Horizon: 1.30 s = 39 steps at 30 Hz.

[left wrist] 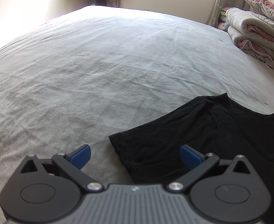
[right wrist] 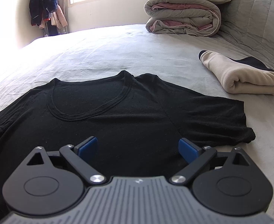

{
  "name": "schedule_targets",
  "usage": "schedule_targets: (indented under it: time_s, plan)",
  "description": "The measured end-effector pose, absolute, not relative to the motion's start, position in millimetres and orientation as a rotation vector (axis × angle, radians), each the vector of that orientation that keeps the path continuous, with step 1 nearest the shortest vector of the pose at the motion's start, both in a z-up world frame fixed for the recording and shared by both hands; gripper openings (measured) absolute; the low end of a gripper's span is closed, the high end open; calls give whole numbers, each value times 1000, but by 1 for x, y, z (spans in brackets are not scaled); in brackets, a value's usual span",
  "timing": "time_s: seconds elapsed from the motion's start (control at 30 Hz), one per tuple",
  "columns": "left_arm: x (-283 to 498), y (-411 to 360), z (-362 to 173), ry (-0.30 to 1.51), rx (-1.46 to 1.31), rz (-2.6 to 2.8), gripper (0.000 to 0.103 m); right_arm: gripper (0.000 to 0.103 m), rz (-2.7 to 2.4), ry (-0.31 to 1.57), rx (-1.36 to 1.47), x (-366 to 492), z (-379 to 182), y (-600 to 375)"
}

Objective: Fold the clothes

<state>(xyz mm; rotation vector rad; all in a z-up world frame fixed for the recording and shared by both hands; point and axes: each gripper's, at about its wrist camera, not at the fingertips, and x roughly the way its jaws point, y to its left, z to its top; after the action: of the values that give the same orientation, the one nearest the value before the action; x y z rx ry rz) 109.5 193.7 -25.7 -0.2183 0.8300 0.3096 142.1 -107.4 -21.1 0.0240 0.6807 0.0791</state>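
I see the black short-sleeved cotton t-shirt (right wrist: 118,112) spread flat near the bed's (left wrist: 99,65) front edge. Left tongs (left wrist: 135,157) and right tongs (right wrist: 138,149) both gape wide, gripping nothing.

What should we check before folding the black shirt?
1. Black shirt spread flat on the bed: ok.
2. Both sleeves out to the sides: ok.
3. Left hand-held gripper open, holding nothing: ok.
4. Right hand-held gripper open above the shirt, nothing pinched: ok.
5. Cream folded garment clear of the shirt: ok.
6. Bottom hem lying straight: cannot tell, out of view.
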Motion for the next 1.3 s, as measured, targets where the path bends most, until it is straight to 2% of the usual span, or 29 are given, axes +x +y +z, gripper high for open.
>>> schedule_targets:
  time_s: [0.17,0.3,0.4,0.47,0.53,0.57,0.63,0.67,0.73,1.07,1.2,1.3]
  plan:
    - [106,229,-25,817,-401,352,102,96,85,666,27,140,-17,-107]
    - [107,235,-33,831,-531,304,85,96,87,667,32,140,-17,-108]
    - [111,225,-38,839,-514,276,76,96,90,665,35,139,-15,-108]
    - [113,218,-40,836,-467,284,65,96,92,662,34,139,-15,-107]
    - [115,214,-41,826,-427,290,41,96,98,660,33,138,-15,-105]
    - [116,213,-43,822,-413,288,34,96,99,661,31,138,-15,-104]
    - [118,212,-45,817,-386,293,11,96,101,659,27,138,-14,-103]
    - [119,213,-47,811,-367,300,5,96,100,656,27,138,-14,-103]
    - [120,213,-46,794,-344,308,3,96,98,650,26,138,-13,-104]
    - [133,214,-40,670,-137,405,2,96,85,647,48,140,-11,-110]
    - [137,219,-50,698,-164,385,3,96,86,649,48,141,-12,-110]
    - [134,223,-47,713,-210,380,7,96,86,650,47,142,-12,-111]
